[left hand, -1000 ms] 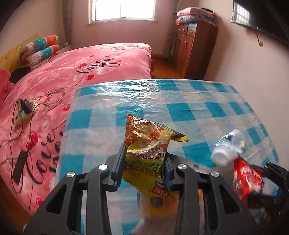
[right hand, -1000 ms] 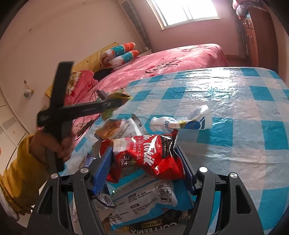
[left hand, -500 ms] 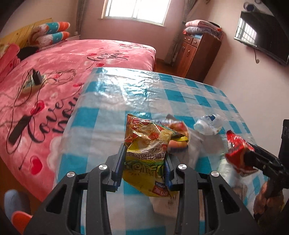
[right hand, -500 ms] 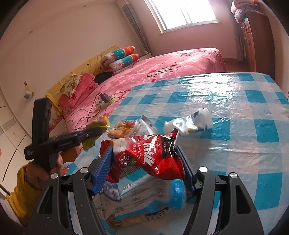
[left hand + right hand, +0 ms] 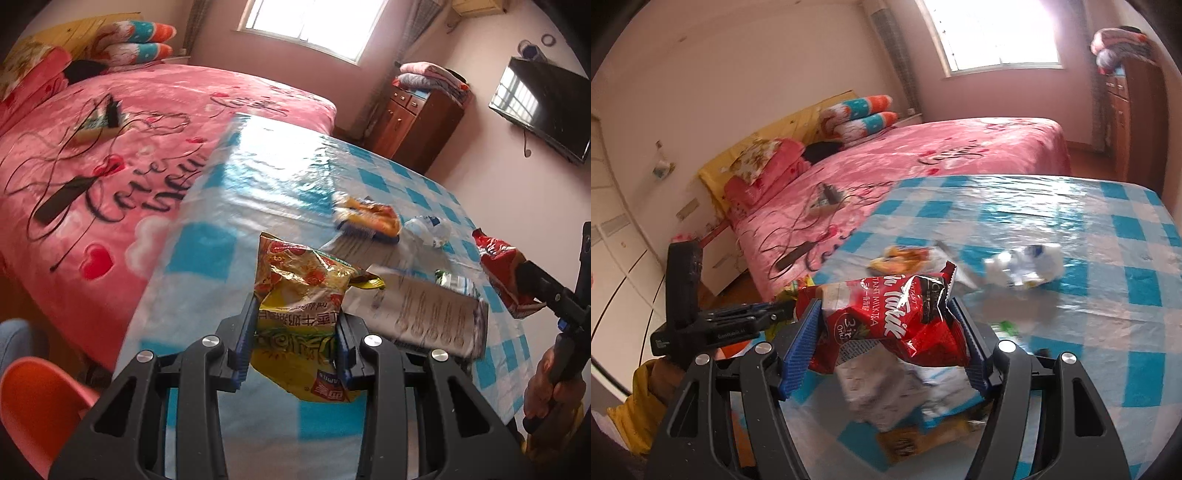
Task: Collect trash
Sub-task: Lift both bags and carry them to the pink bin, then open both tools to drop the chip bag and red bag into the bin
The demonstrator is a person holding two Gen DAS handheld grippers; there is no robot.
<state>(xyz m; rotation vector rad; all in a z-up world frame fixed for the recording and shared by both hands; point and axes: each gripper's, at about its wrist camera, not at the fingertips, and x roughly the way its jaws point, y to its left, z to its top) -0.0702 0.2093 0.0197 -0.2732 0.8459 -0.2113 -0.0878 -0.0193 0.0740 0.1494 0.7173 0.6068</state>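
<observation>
both wrappers have swung toward the worktop's bed-side edge. yellow bag is pinched in the left claw, red packet in the right claw, both off the worktop. crinkly film could slip free mid-carry.

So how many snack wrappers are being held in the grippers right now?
2: a yellow snack bag clamped in the left gripper, and a red milk tea packet in the right gripper. More trash lies on the table.

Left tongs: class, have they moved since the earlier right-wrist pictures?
Yes. The left tongs have dropped leftward off the checked table.
</observation>
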